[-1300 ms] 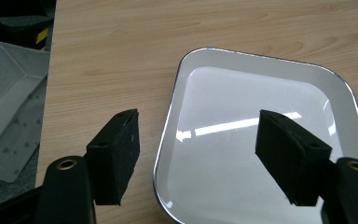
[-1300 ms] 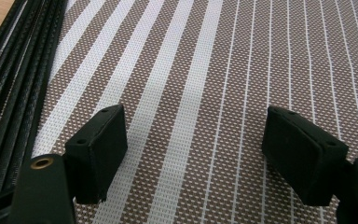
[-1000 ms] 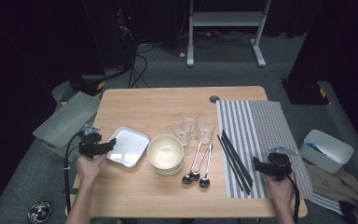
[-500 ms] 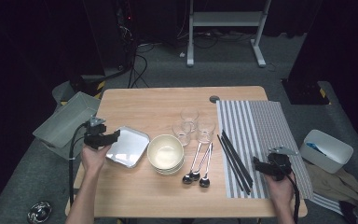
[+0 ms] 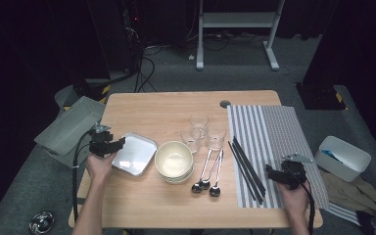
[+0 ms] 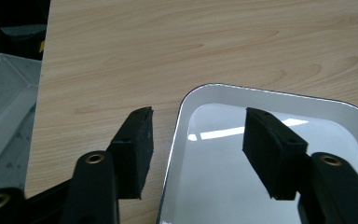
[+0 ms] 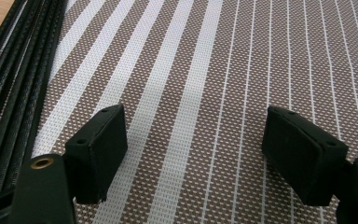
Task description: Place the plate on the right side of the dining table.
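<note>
From the high view, the left gripper (image 5: pixel 119 144) reaches the metal tray's (image 5: pixel 136 157) left rim, left of the bowls (image 5: pixel 174 160); nothing is lifted yet. In the left gripper view its half-open jaws, just closing, straddle the rim without pinching. In the right gripper view the right gripper (image 7: pixel 193 151) hangs wide and empty over the striped mat (image 7: pixel 242 70).

Bare table (image 5: pixel 166 110) behind tray (image 5: pixel 134 154), bowls (image 5: pixel 174 160) crowd tray's right, glasses (image 5: pixel 199 120) beyond
</note>
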### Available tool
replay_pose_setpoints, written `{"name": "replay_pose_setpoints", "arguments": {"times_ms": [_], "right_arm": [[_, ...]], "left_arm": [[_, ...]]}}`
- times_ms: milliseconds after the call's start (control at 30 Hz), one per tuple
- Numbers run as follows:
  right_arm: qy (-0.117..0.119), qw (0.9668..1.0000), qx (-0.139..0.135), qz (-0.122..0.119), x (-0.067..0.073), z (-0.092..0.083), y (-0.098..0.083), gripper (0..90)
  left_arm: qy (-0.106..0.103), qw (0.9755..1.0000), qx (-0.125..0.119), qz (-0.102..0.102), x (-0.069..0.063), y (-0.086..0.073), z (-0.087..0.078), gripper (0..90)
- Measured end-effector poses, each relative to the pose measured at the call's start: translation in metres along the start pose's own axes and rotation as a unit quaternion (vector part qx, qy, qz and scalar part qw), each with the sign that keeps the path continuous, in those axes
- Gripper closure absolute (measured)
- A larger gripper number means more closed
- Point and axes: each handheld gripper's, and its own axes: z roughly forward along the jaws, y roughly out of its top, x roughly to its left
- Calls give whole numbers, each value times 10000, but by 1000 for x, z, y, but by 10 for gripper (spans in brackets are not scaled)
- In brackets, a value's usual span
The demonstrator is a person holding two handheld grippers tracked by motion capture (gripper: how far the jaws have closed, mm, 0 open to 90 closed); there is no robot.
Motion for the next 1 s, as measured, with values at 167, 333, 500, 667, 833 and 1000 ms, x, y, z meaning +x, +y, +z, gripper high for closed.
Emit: {"name": "replay_pose_setpoints", "arguments": {"times_ms": [167,333,500,667,833,1000], "right_arm": [[-3,10000,1,3,0,0,0,220],[-2,10000,3,11,0,0,0,221],[-2,10000,0,4,0,0,0,220],[-1,10000,3,13,0,0,0,221],[-1,10000,4,15,0,0,0,220],[-2,10000,4,16,0,0,0,220]], "left_arm": [[0,9998,-5,-203,6,-11,5,502],[72,9999,32,-152,7,-17,7,515],[161,9997,93,-169,13,-19,9,546],[85,9995,177,-254,17,-24,14,579],[34,9996,212,-185,16,-25,17,624],[23,9996,232,-130,16,-26,20,669]]}}
